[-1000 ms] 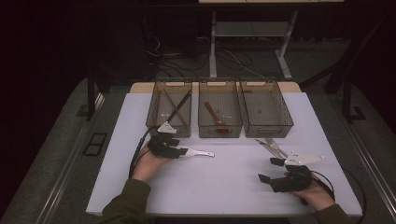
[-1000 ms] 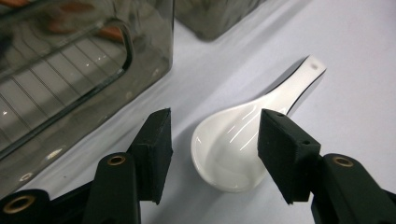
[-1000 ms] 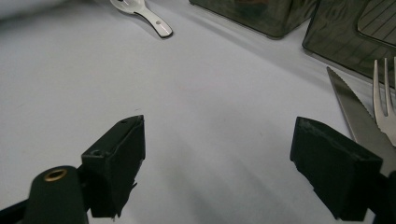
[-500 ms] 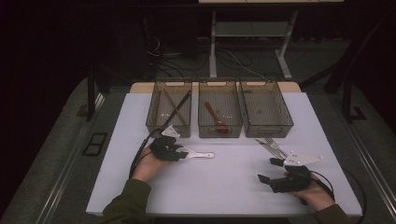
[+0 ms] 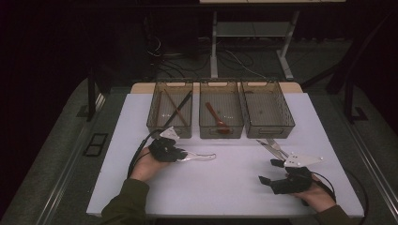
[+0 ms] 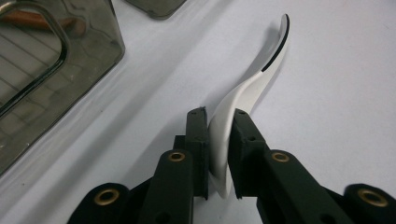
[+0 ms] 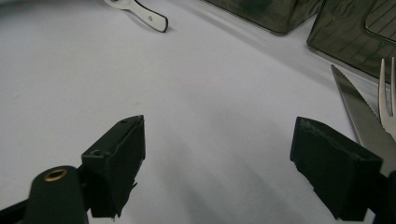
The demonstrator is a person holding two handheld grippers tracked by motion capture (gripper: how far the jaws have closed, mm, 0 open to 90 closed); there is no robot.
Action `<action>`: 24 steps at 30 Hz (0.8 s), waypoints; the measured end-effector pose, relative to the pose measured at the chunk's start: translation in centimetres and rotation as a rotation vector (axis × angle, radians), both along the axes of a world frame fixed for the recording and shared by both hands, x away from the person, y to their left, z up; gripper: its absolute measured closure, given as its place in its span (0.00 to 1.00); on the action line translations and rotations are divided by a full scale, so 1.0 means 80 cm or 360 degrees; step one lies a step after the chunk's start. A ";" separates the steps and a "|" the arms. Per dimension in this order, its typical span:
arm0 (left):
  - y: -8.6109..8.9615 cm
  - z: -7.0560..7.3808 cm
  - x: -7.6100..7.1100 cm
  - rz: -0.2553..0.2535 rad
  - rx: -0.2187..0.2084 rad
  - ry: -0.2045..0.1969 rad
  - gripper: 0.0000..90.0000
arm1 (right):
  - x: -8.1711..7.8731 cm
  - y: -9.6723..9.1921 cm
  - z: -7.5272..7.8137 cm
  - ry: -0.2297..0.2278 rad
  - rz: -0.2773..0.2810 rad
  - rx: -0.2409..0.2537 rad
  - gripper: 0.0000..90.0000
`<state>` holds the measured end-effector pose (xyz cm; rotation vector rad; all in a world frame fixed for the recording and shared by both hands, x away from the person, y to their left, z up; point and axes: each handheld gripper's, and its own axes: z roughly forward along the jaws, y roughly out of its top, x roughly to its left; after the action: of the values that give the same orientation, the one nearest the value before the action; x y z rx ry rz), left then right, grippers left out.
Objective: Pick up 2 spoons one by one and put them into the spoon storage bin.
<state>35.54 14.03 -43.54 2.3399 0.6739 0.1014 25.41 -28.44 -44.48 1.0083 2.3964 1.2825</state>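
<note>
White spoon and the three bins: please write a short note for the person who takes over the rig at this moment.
Left gripper: jaws have just been closing, now pinched on the white plastic spoon, which lies on the white table.
Right gripper: open, holds nothing, beside the steel knife and steel fork.
Done: crossed dark chopsticks in left smoky bin, brown wooden spoon in middle bin.
Left: white spoon, knife, fork.
</note>
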 end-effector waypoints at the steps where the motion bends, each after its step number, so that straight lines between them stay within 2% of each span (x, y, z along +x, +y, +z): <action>1: 0.000 0.000 -0.001 -0.0003 -0.0001 -0.0005 0.88 | 0.000 0.000 0.000 0.0000 -0.0001 -0.0003 0.20; 5: -0.002 0.002 -0.001 -0.0025 0.0021 -0.0033 0.89 | 0.000 0.000 0.000 -0.0006 0.0002 -0.0008 0.20; 16: -0.009 0.003 -0.004 -0.0050 0.0024 -0.0054 0.90 | 0.000 0.001 0.000 -0.0007 0.0006 -0.0011 0.20; 24: -0.016 0.007 -0.008 -0.0049 -0.0001 -0.0085 0.90 | 0.000 0.001 0.000 -0.0007 0.0010 -0.0012 0.20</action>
<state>34.90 12.79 -42.97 2.3376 0.6116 0.1499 25.41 -28.35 -44.47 0.9960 2.4011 1.2755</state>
